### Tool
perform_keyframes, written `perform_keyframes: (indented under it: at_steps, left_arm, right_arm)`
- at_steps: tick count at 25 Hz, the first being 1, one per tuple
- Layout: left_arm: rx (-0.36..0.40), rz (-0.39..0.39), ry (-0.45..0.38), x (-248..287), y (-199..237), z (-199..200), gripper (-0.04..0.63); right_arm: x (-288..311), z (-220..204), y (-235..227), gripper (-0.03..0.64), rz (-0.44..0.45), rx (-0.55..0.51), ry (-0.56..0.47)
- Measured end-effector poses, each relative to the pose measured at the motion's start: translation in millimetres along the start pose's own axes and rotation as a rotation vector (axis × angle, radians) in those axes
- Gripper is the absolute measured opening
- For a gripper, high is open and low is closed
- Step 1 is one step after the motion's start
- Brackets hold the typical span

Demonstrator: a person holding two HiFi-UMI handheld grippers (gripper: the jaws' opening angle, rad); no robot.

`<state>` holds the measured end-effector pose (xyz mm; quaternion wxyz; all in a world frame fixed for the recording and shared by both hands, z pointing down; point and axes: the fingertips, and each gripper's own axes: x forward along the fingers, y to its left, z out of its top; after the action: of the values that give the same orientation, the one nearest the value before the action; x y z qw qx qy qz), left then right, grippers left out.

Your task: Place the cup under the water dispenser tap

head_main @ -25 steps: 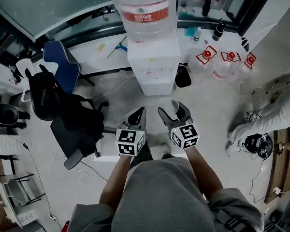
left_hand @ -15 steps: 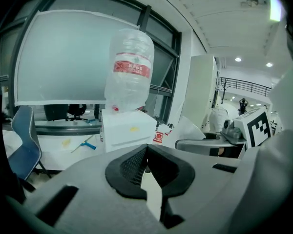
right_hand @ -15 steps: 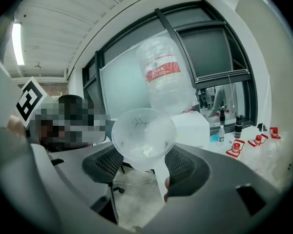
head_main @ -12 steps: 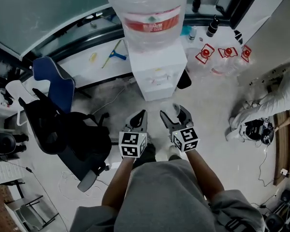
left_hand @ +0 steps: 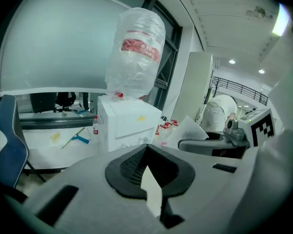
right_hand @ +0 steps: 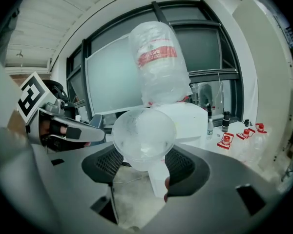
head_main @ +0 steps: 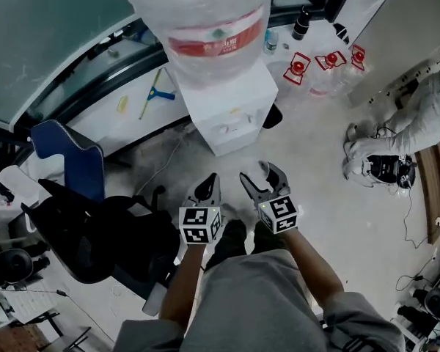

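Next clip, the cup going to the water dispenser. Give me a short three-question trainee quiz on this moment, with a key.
1. Multiple choice: which gripper holds the clear cup? A) left B) right C) neither
2. True or false: the cup stands under the tap of the water dispenser.
3. Fill in: on top of the water dispenser sits a large clear plastic ____ with a red label.
Key: 1 B, the right gripper is shut on it. 2 False, it is held in the air, short of the water dispenser. 3 bottle.
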<state>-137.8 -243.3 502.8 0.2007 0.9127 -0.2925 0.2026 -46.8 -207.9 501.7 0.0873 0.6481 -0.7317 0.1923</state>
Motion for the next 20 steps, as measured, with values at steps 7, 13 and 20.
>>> perform_keyframes:
  at_steps: [7, 13, 20]
  left_arm:
    - [-0.002, -0.016, 0.05, 33.8, 11.4, -16.8, 0.009]
    - [0.02, -0.026, 0.087, 64.2, 19.1, -23.2, 0.009]
    - [0.027, -0.025, 0.107, 87.2, 25.7, -24.3, 0.009]
  right_arm:
    - [24.9, -23.5, -21.0, 0.264, -0.029, -0.014, 0.027]
    - [46.4, -32.8, -37.5, 0.264, -0.027, -0.015, 0.026]
    - [63.3, -39.4, -48.8, 0.264, -0.021, 0.001, 0.031]
